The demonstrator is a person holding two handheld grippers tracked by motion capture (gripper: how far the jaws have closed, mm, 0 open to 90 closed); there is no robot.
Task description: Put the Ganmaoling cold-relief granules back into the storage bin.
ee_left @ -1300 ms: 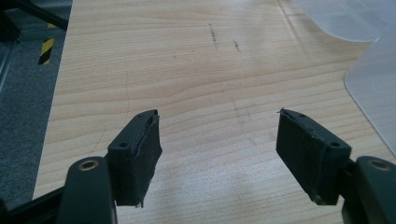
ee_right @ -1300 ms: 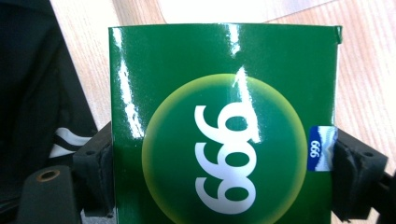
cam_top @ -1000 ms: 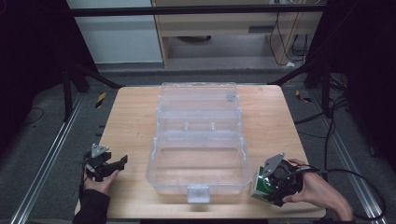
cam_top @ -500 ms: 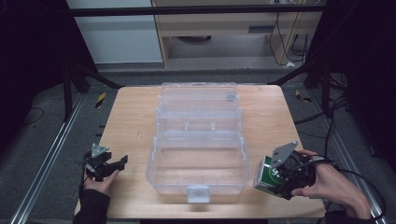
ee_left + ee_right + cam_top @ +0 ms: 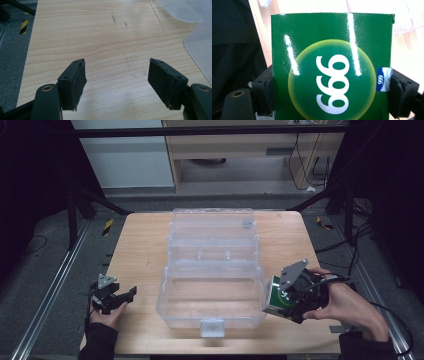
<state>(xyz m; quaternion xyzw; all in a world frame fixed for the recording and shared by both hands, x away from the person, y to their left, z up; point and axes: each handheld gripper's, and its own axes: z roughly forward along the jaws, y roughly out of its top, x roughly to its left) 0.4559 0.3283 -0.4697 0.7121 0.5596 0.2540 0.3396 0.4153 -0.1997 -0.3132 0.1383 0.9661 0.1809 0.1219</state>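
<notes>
A clear plastic box [image 5: 212, 292] lies open in the middle of the wooden table [image 5: 140, 250], its lid [image 5: 212, 232] folded back toward the far side. My right gripper [image 5: 285, 300] is shut on a small green carton [image 5: 276, 297] and holds it just off the box's right wall. In the right gripper view the green carton [image 5: 332, 70] with white "999" print is squeezed between the two black jaws. My left gripper [image 5: 122, 296] rests open near the table's front left corner. In the left gripper view its fingers [image 5: 73, 82] stand wide apart over bare wood, nothing between them.
A white latch [image 5: 211, 327] juts from the box's front wall. A corner of the clear box [image 5: 200, 47] shows at the right of the left gripper view. Metal rails run along both sides of the table, and a cabinet [image 5: 125, 155] stands behind it.
My right gripper has lifted and tilted the green carton, carrying it slightly up along the box's right side. The left gripper has stayed where it was.
</notes>
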